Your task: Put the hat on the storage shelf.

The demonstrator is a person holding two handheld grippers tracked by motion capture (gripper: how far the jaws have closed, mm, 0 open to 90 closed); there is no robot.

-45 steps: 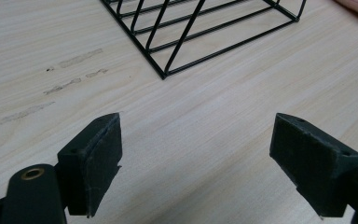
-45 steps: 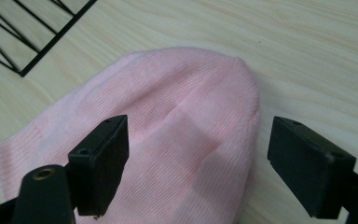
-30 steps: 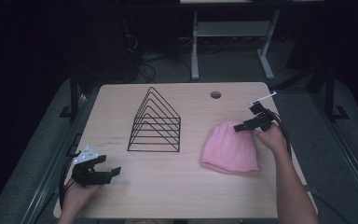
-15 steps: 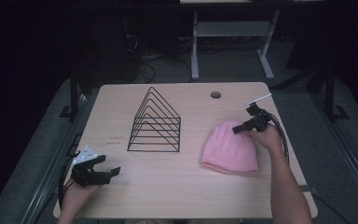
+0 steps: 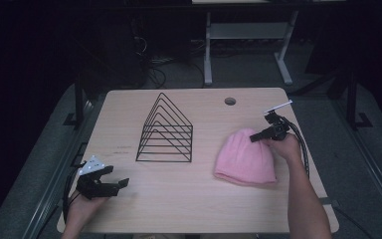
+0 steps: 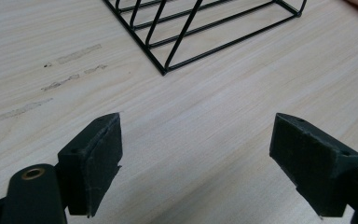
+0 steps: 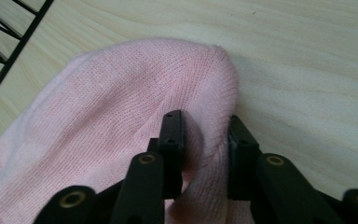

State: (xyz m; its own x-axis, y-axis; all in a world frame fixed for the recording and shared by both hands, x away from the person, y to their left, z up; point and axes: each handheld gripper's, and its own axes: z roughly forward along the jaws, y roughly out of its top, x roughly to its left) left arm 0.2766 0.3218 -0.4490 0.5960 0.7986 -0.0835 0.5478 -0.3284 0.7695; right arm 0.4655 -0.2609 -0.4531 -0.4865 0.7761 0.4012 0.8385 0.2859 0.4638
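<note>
Now the right gripper (image 7: 200,154) has just been closing and its jaws pinch a fold of the pink hat (image 5: 245,158) near the crown; knit bunches up between the pads in the right gripper view. The hat lies flat on the table (image 5: 209,199), right of the wire rack (image 5: 165,130) and apart from it, brim toward the person. The left gripper (image 6: 196,163) rests near the table's front left corner, jaws wide apart over bare wood, holding nothing. To do the pickup well, I judge the pinch should take both layers of knit, not just the top one; lift slowly and straight so the soft fabric does not slip free; keep the dangling brim clear of the rack's wires, where it could snag.
</note>
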